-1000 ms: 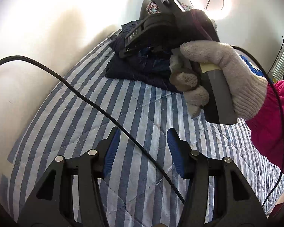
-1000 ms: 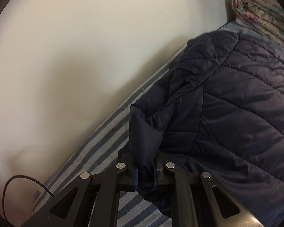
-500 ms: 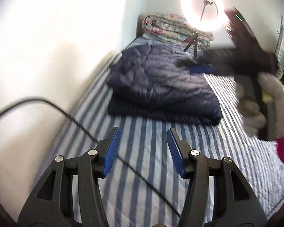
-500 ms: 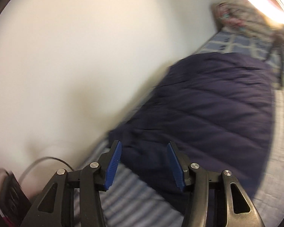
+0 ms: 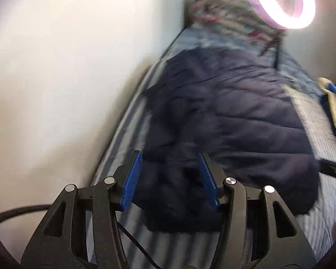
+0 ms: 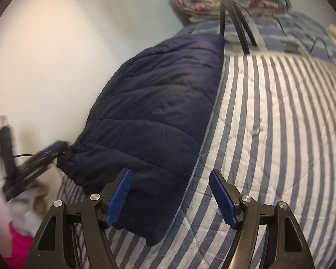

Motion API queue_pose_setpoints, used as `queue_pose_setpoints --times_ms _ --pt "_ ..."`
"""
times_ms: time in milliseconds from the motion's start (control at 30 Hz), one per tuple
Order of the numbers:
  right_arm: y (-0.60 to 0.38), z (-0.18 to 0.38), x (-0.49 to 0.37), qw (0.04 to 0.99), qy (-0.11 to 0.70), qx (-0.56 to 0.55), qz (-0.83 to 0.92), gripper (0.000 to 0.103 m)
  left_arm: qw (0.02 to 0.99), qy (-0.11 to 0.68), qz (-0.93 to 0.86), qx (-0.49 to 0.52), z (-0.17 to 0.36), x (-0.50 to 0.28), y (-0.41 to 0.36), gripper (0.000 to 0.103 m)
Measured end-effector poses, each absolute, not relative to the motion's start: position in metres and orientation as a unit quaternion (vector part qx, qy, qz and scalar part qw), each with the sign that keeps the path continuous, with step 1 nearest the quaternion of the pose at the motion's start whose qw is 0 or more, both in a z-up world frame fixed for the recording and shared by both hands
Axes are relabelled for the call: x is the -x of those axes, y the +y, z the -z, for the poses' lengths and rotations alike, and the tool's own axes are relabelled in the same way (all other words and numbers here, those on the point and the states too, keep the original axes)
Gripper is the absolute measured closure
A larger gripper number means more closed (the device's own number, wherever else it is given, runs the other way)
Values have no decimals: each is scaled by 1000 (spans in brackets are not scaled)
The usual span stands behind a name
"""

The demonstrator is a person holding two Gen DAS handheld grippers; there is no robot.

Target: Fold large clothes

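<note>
Now folded dark navy quilted puffer jacket (image 6: 159,112) flat on blue-and-white striped bedcover (image 6: 280,134), left gripper (image 5: 170,179) apart and empty, right gripper (image 6: 170,197) just opened wider, holding nothing.

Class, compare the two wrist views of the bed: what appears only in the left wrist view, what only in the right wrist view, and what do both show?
Only the left wrist view: the glowing ring light and the open left gripper, with nothing gripped.

Only the right wrist view: a wide stretch of the striped bedcover, a pink sleeve, and the right gripper, whose jaws have just been opening, empty.

Both: the folded navy quilted jacket beside the wall, and the floral bedding beyond it.
</note>
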State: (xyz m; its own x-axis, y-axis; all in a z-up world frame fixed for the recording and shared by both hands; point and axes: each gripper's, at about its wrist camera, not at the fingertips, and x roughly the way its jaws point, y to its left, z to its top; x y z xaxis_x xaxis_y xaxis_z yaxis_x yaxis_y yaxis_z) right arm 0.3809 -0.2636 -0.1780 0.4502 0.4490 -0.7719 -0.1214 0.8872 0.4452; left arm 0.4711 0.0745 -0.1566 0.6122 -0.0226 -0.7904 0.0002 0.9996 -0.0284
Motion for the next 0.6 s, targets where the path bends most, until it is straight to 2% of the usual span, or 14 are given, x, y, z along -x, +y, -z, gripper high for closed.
queue_pose_setpoints --times_ms 100,233,400,433,500,567,600 --pt "-258 186 -372 826 504 -168 -188 26 887 462 12 21 176 -478 84 49" --pt "-250 205 -377 809 517 -188 -206 19 890 456 16 -29 190 -475 73 49" --pt "-240 223 -385 788 521 -231 -233 18 883 468 32 5 195 -477 82 49" --pt "-236 223 -387 782 523 -233 -247 27 883 469 34 4 195 -477 82 49" --pt "-230 222 -389 777 530 -230 -251 39 881 472 35 3 195 -477 83 49" --pt "-228 219 -390 779 533 -218 -247 58 877 478 37 19 194 -477 84 49" --pt "-229 217 -390 780 534 -218 -244 62 876 480 38 25 194 -476 85 49"
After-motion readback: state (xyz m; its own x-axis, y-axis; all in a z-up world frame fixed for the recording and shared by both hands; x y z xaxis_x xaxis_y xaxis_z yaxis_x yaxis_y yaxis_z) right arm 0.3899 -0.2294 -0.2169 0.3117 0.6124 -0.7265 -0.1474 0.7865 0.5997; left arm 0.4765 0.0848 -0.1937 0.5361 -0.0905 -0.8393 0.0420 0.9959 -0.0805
